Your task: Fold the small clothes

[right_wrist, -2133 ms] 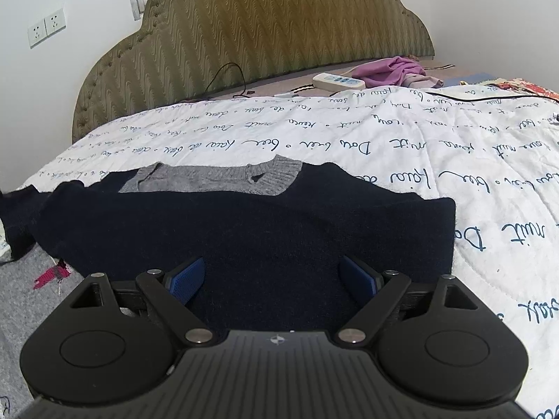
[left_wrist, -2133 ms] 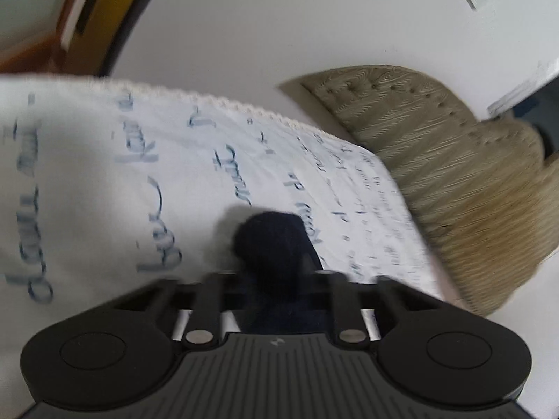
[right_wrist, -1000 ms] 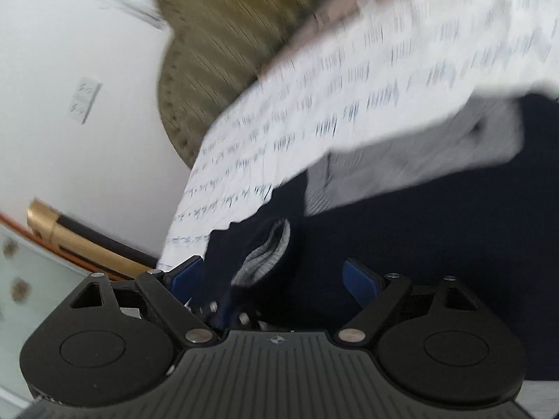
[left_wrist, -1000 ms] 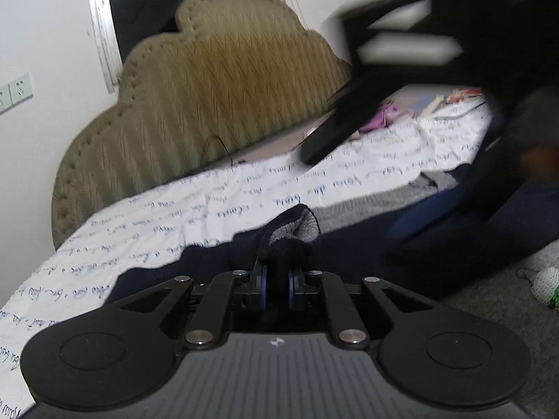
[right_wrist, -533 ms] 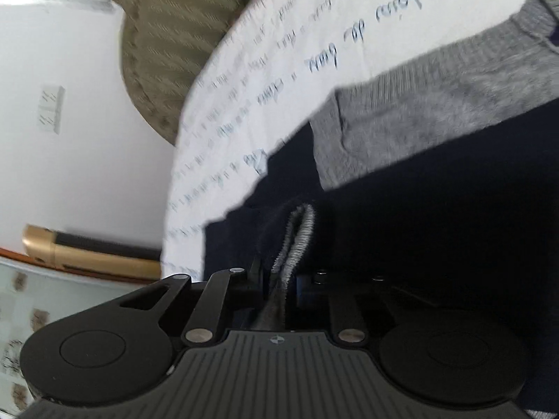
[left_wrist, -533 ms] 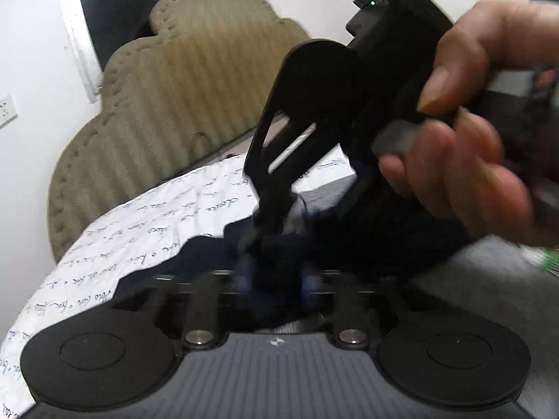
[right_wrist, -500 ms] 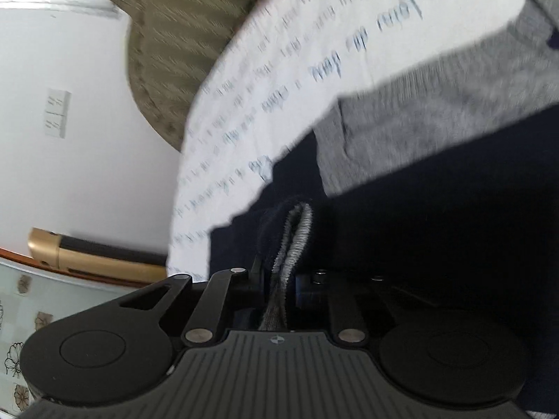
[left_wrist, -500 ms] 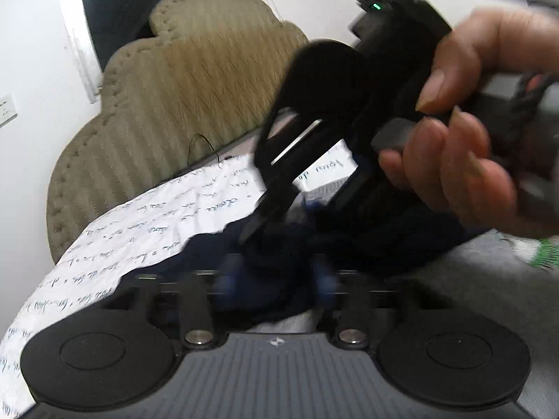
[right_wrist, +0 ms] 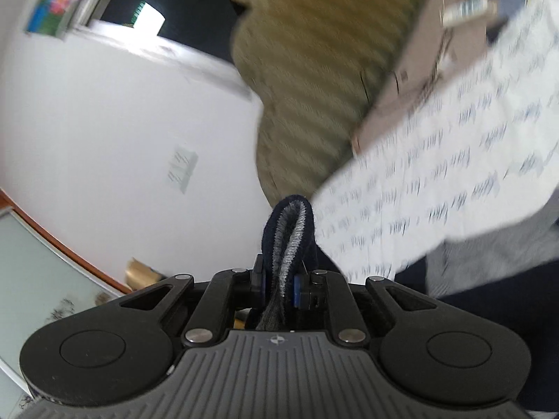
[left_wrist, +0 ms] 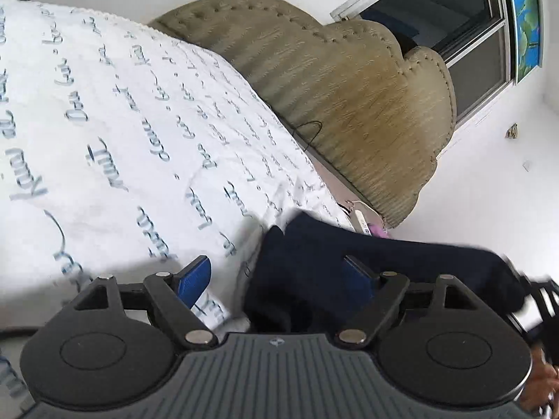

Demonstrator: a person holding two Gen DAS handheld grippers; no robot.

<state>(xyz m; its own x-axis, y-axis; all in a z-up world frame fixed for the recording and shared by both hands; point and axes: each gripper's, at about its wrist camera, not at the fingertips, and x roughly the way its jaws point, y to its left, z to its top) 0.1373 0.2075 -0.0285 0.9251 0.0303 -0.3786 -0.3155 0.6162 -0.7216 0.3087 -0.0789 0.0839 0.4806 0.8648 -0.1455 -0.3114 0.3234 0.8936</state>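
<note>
The right gripper (right_wrist: 278,286) pinches a doubled fold of the navy sweater (left_wrist: 349,265), which trails below it and lies between the left gripper (left_wrist: 279,274)'s wide-spread fingers, so a sharp pull could slip the thick knit free.

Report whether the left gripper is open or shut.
Open: the left gripper has its blue pads spread wide, with the navy sweater lying loose between them.

Both wrist cameras sat low and close over the bed (left_wrist: 104,111), rolled opposite ways, the left facing the headboard (left_wrist: 349,87) toward 1 o'clock, the right facing it toward 12 o'clock, and both shared headboard (right_wrist: 307,70), quilt and window.
</note>
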